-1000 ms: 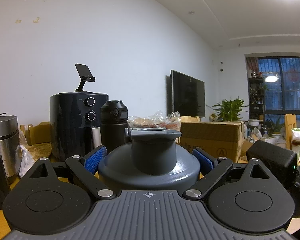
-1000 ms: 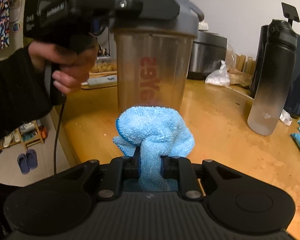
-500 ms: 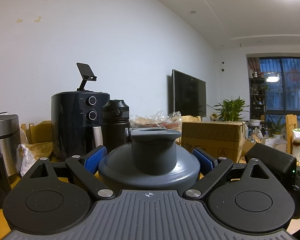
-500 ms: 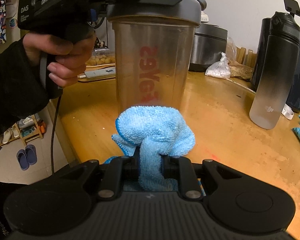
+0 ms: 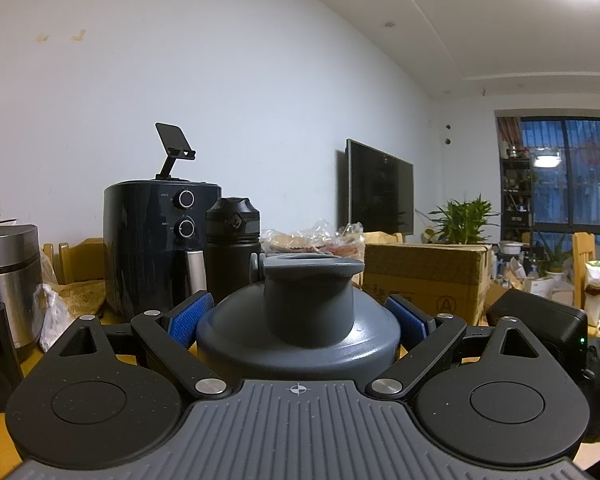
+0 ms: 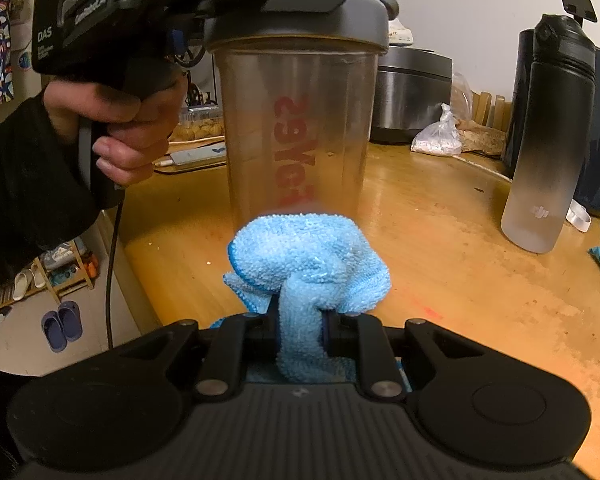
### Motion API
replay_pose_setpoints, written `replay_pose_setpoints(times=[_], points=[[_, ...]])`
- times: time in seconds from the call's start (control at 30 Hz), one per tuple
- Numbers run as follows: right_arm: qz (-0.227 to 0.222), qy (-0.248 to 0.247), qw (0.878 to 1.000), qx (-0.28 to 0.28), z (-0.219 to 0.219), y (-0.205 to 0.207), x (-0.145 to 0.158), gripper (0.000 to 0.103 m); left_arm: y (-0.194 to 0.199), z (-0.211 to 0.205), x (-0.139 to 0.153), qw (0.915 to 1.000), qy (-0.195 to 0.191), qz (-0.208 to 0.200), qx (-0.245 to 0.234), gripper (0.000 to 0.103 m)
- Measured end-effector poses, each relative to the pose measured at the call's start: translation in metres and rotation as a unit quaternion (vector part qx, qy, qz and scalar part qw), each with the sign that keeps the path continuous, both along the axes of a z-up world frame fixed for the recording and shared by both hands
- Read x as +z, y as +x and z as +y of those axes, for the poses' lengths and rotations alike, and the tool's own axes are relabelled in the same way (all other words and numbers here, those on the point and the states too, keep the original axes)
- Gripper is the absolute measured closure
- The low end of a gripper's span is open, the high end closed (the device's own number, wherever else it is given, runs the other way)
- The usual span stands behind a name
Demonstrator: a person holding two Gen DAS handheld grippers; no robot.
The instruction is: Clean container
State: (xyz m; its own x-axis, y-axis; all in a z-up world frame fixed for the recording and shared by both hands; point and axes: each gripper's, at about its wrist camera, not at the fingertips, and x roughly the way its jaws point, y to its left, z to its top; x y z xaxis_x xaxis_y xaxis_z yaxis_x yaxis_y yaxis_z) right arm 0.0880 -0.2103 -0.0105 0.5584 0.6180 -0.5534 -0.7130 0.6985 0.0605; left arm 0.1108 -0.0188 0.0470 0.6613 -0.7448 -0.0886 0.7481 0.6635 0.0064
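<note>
On the wooden surface [image 6: 440,248] the shaker container [image 6: 296,132] stands upright, its lid clamped by the left gripper [image 5: 298,316], while the right gripper [image 6: 300,332], closed on a blue cloth [image 6: 304,256], hovers just before its lower wall, so wiping seems hardly begun.

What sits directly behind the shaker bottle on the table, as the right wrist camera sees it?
Behind the shaker bottle, a steel cooker shows to its right, with a tied white bag beside that. Whatever is straight behind stays blurred through the cloudy wall.
</note>
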Motion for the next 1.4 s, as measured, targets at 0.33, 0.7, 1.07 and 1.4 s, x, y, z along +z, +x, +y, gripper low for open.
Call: replay_pose_setpoints(times=[0.33, 0.7, 1.07, 1.4], points=[[-0.014, 0.019, 1.0, -0.002, -0.003, -0.003, 0.01, 0.092, 0.0, 0.0, 0.0, 1.0, 0.001, 0.002, 0.0, 0.009], [-0.059, 0.054, 0.997, -0.01, -0.01, -0.014, 0.034, 0.092, 0.0, -0.002, 0.001, 1.0, 0.002, 0.003, 0.001, 0.009], [-0.107, 0.106, 0.988, -0.022, -0.019, -0.025, 0.053, 0.093, 0.0, -0.002, -0.002, 1.0, 0.003, 0.004, 0.002, 0.009], [-0.143, 0.163, 0.976, -0.027, -0.03, -0.03, 0.058, 0.093, -0.001, -0.002, -0.001, 1.0, 0.004, 0.004, 0.003, 0.009]])
